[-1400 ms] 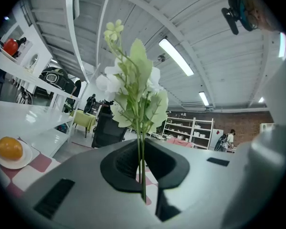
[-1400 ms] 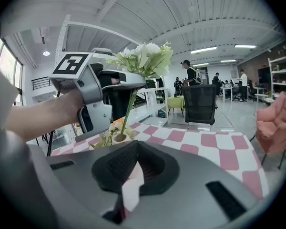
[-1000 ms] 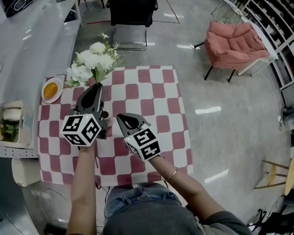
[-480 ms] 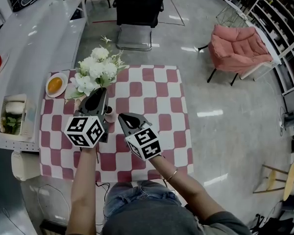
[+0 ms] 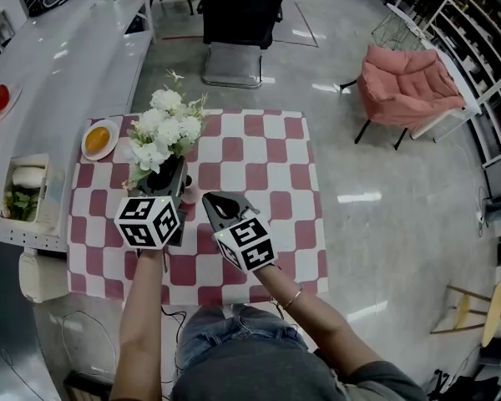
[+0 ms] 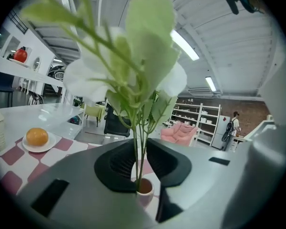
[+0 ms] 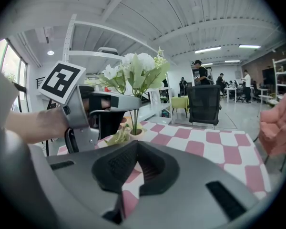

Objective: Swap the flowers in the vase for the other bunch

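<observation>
My right gripper (image 7: 136, 168) waits nearest me over the checked table (image 5: 259, 153), jaws apart with nothing between them. Just past it, my left gripper (image 6: 139, 159) has just been easing its jaws open around the stems (image 6: 143, 137) of the white flowers (image 5: 165, 130). The pads now stand off the stems, which run down into the small pink vase (image 6: 145, 197). So the bunch is in the vase (upright on its own, as far as I can judge). The stems look thin, springy and easily crushed, the blooms top-heavy, and the vase light enough to tip. Any re-grip belongs low on the stems, near the rim, with gentle pressure. A leafy clump (image 7: 115, 136) beside the vase may be the other bunch, but it's too blurred for me to be sure. Beyond sits an orange (image 5: 97, 137) on its plate (image 5: 85, 145).
</observation>
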`<state>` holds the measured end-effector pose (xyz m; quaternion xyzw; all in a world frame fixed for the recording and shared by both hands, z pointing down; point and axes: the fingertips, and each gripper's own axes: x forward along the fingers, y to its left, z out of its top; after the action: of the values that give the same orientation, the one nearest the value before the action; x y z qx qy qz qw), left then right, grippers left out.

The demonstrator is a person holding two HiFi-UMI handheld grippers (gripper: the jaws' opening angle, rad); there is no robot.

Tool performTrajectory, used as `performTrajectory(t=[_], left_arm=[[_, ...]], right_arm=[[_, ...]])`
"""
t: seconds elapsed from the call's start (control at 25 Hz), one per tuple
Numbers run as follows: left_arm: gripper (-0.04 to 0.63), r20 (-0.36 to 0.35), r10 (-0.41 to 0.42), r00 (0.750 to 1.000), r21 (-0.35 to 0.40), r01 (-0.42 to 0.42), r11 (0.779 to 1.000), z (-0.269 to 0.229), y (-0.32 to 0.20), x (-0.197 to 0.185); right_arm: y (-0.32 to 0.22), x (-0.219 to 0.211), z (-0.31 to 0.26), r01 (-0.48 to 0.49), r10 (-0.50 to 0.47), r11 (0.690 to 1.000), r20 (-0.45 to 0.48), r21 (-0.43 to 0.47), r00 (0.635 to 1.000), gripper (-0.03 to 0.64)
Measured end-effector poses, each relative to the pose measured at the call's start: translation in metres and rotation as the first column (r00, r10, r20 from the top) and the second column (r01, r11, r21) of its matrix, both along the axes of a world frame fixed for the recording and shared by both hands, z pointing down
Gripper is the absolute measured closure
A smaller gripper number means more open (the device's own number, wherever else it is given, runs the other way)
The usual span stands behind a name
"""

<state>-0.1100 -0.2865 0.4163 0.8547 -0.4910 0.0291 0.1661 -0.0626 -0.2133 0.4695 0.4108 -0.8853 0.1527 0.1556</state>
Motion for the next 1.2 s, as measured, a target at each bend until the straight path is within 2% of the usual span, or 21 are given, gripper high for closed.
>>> performTrajectory(t=[0.32,0.6,1.2], left_arm=[[0.507,0.041,-0.018,0.999,-0.030,0.019,0.999,0.009,0.011,0.003],[0.443,0.060,-0.046,0.997,-0.055,0.050,0.997,0.015,0.023,0.004],[0.443,0.082,-0.139,0.987,-0.090,0.146,0.985,0.036,0.079,0.002]], right_arm=[[0.010,0.006,0.001,0.005,-0.005,1.000,-0.004,-0.004,1.000,0.606],[0.019,0.011,-0.003,0.017,-0.017,1.000,-0.001,0.003,1.000,0.606],[0.055,0.018,0.002,0.078,-0.078,0.997,0.007,0.002,0.997,0.606]])
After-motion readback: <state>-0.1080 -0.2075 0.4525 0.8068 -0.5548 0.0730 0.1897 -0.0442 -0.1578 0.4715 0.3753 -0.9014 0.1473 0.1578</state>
